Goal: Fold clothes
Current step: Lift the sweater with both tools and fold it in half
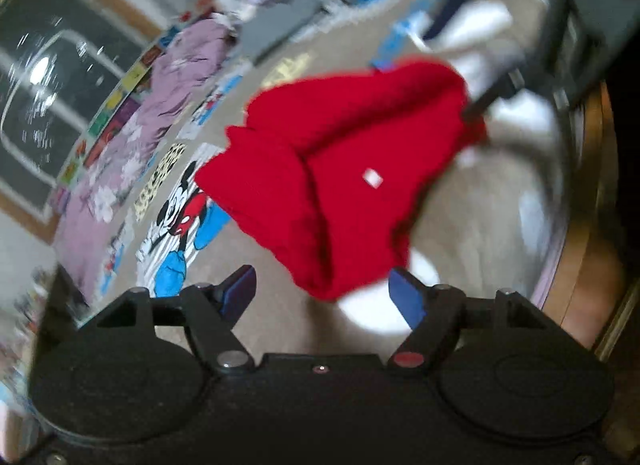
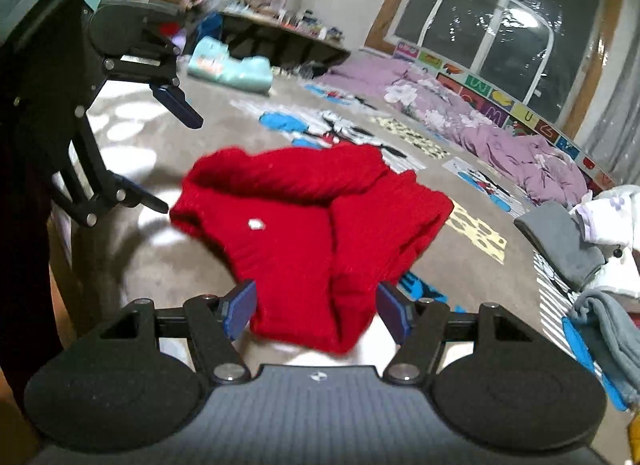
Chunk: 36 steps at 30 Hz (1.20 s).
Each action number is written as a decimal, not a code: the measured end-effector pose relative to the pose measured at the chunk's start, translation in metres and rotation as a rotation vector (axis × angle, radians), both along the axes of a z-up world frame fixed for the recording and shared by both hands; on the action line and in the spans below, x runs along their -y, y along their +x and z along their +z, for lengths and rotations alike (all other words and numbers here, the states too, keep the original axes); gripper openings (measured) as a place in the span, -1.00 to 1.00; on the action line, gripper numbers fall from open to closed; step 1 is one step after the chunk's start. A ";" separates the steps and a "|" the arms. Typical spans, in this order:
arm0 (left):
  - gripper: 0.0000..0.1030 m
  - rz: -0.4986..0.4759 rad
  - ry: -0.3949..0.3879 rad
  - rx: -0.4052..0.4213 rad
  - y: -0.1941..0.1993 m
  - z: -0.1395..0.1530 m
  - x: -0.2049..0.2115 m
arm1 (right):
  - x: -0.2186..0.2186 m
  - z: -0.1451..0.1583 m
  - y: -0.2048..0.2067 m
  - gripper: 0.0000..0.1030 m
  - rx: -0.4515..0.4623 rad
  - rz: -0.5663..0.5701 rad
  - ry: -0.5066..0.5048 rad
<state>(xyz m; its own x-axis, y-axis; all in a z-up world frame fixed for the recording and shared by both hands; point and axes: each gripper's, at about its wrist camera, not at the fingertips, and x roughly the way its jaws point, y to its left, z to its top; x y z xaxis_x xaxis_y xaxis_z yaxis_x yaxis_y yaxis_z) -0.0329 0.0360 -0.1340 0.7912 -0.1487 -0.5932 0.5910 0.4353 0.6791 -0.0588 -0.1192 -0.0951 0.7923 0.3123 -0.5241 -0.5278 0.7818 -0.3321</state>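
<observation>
Red knit garment [image 2: 312, 225] lies bunched on grey carpet [image 2: 160, 265], long axis roughly crosswise in right wrist view, small white tag [image 2: 255, 224] up. Near fold sits between fingers of right hand-held gripper [image 2: 316, 311], jaws wide, nothing clamped. Left hand-held gripper [image 1: 322, 293] wide, empty, just beside garment's edge. Bare carpet left; purple bedding [image 2: 500, 133] and grey folded cloth [image 2: 560, 241] well apart.

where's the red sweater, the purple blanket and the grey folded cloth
red sweater [image 2: 304, 217]: right wrist view, middle of its knit front.
purple blanket [image 2: 500, 137]: right wrist view, its rumpled middle.
grey folded cloth [image 2: 560, 241]: right wrist view, its top face.
</observation>
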 end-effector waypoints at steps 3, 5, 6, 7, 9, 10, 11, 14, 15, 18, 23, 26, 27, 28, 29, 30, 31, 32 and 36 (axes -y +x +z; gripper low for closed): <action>0.46 -0.019 0.078 0.048 -0.002 -0.015 0.007 | -0.003 -0.005 0.002 0.29 -0.013 -0.024 -0.044; 0.47 -0.026 0.100 0.075 -0.001 -0.019 0.009 | -0.003 -0.010 0.004 0.39 -0.036 -0.043 -0.069; 0.48 -0.030 0.105 0.083 -0.001 -0.020 0.009 | -0.003 -0.012 0.005 0.39 -0.048 -0.050 -0.079; 0.50 -0.036 0.109 0.091 -0.001 -0.020 0.008 | -0.004 -0.015 0.006 0.39 -0.057 -0.058 -0.095; 0.52 -0.027 0.098 0.102 0.002 -0.020 0.004 | -0.004 -0.020 0.008 0.39 -0.071 -0.074 -0.118; 0.52 -0.027 0.094 0.108 0.003 -0.020 0.003 | -0.003 -0.022 0.009 0.39 -0.077 -0.082 -0.126; 0.52 -0.027 0.096 0.123 0.004 -0.022 0.003 | -0.003 -0.025 0.011 0.39 -0.082 -0.085 -0.136; 0.53 -0.028 0.093 0.172 0.009 -0.029 0.005 | -0.005 -0.032 0.015 0.39 -0.079 -0.078 -0.161; 0.53 -0.026 0.084 0.185 0.011 -0.031 0.006 | -0.006 -0.033 0.016 0.39 -0.066 -0.068 -0.172; 0.53 -0.024 0.054 0.224 0.017 -0.030 0.005 | -0.009 -0.033 0.017 0.38 -0.014 -0.045 -0.206; 0.49 -0.026 0.031 0.261 0.025 -0.030 0.002 | -0.003 -0.033 0.023 0.30 0.050 -0.070 -0.214; 0.47 -0.028 0.027 0.277 0.032 -0.033 0.003 | -0.002 -0.041 0.027 0.14 0.056 -0.067 -0.212; 0.42 -0.028 0.025 0.282 0.034 -0.034 0.004 | -0.003 -0.043 0.028 0.09 0.063 -0.061 -0.209; 0.39 -0.029 0.024 0.287 0.037 -0.035 0.004 | -0.004 -0.045 0.030 -0.04 0.063 -0.052 -0.201; 0.32 -0.029 0.022 0.292 0.039 -0.035 0.005 | -0.004 -0.046 0.031 -0.20 0.064 -0.044 -0.194; 0.24 -0.025 0.015 0.295 0.039 -0.035 0.004 | -0.004 -0.046 0.032 -0.25 0.067 -0.039 -0.185; 0.18 -0.019 0.005 0.296 0.039 -0.035 0.004 | -0.003 -0.045 0.034 -0.29 0.070 -0.034 -0.175; 0.03 -0.015 -0.001 0.290 0.038 -0.035 0.005 | -0.002 -0.044 0.034 -0.35 0.073 -0.029 -0.162; -0.45 -0.001 -0.024 0.260 0.035 -0.033 0.008 | 0.003 -0.037 0.032 -0.50 0.080 -0.013 -0.102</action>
<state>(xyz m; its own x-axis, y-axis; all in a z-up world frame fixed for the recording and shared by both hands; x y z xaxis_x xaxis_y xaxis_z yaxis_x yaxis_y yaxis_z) 0.0022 0.0281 -0.1666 0.9165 -0.1608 -0.3662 0.3982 0.4529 0.7977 -0.0266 -0.1221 -0.1317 0.8367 0.2495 -0.4875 -0.4861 0.7484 -0.4512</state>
